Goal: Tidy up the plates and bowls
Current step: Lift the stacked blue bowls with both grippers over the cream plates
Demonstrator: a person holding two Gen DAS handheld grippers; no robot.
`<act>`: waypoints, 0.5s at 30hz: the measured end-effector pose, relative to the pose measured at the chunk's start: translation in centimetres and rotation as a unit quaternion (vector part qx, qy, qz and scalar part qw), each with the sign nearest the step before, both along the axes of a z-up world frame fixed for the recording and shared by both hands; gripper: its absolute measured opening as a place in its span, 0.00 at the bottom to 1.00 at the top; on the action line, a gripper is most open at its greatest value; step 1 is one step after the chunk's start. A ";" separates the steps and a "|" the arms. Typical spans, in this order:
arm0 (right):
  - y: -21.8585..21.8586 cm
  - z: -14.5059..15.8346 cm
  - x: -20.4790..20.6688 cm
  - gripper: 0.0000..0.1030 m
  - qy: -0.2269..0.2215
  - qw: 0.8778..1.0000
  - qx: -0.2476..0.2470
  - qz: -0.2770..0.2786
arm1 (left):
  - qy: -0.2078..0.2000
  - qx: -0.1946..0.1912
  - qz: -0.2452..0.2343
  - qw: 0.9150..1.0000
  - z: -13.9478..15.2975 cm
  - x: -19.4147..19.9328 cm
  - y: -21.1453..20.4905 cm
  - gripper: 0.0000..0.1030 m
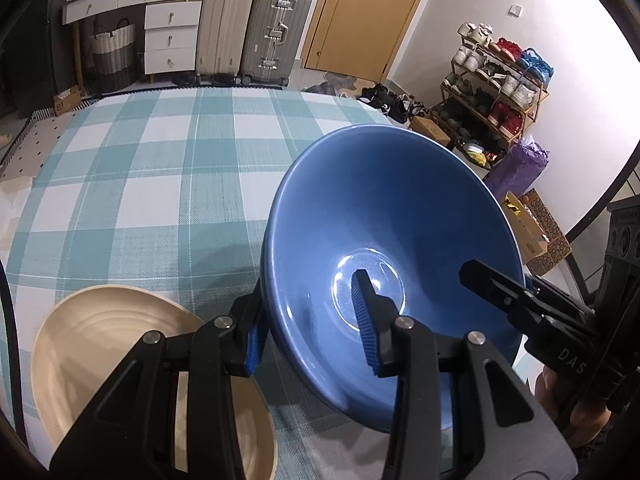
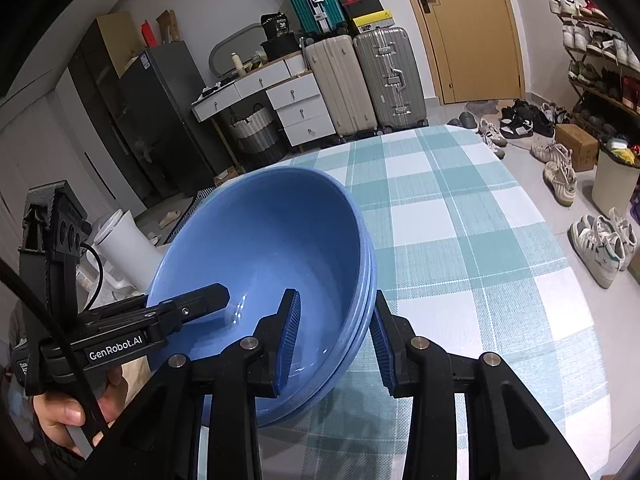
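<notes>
A stack of blue bowls (image 1: pixel 380 200) hangs tilted above the checked tablecloth (image 1: pixel 160 160), held from both sides. My left gripper (image 1: pixel 310 332) is shut on the left rim, one pad inside the top bowl and one outside. My right gripper (image 1: pixel 500 284) clamps the opposite rim. In the right wrist view the blue bowls (image 2: pixel 260 240) show three nested rims between the pads of the right gripper (image 2: pixel 336 344), and the left gripper (image 2: pixel 192 304) reaches in from the left, a hand under it. A beige plate (image 1: pixel 100 340) lies on the cloth at the lower left, partly hidden by the gripper.
The checked tablecloth (image 2: pixel 460 220) stretches away beyond the bowls. Past the table stand suitcases (image 1: pixel 256 28), a white drawer unit (image 1: pixel 172 36), a shoe rack (image 1: pixel 496 88) and loose shoes (image 2: pixel 560 176) on the floor. A white bin (image 2: pixel 612 184) stands at the right.
</notes>
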State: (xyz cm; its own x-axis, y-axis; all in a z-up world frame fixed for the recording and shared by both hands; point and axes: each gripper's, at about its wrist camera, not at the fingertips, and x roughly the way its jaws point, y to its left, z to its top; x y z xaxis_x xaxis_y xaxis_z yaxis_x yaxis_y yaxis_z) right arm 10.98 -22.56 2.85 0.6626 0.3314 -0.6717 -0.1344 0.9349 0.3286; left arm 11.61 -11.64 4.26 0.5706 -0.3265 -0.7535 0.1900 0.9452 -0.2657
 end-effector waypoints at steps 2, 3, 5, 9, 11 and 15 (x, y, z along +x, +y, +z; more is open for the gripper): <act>0.2 0.5 -0.3 0.35 -0.006 1.000 -0.001 0.001 | -0.004 -0.001 0.003 1.000 0.6 -0.6 0.2 0.35; 0.4 0.8 -0.5 0.35 -0.009 1.000 -0.003 0.002 | -0.007 0.000 0.004 1.000 1.0 -0.9 0.3 0.35; 0.7 1.4 -0.8 0.35 -0.015 1.000 -0.002 0.006 | -0.014 0.002 0.008 1.000 1.9 -1.7 0.5 0.35; 1.6 2.4 -1.3 0.35 -0.022 1.000 -0.005 0.011 | -0.023 0.004 0.015 1.000 3.4 -3.0 1.1 0.35; 2.0 3.0 -1.6 0.35 -0.026 1.000 -0.007 0.012 | -0.025 0.002 0.019 1.000 4.2 -3.6 1.5 0.35; 3.3 4.0 -2.2 0.35 -0.033 0.999 -0.013 0.017 | -0.031 0.004 0.030 0.999 5.7 -5.1 2.4 0.35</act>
State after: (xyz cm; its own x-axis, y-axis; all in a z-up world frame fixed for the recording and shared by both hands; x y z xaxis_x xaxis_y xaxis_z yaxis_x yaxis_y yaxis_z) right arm 8.76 -19.29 6.88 0.6941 0.3380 -0.6356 -0.1877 0.9374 0.2935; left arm 6.51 -9.25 9.96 0.6340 -0.2849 -0.7189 0.1491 0.9573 -0.2478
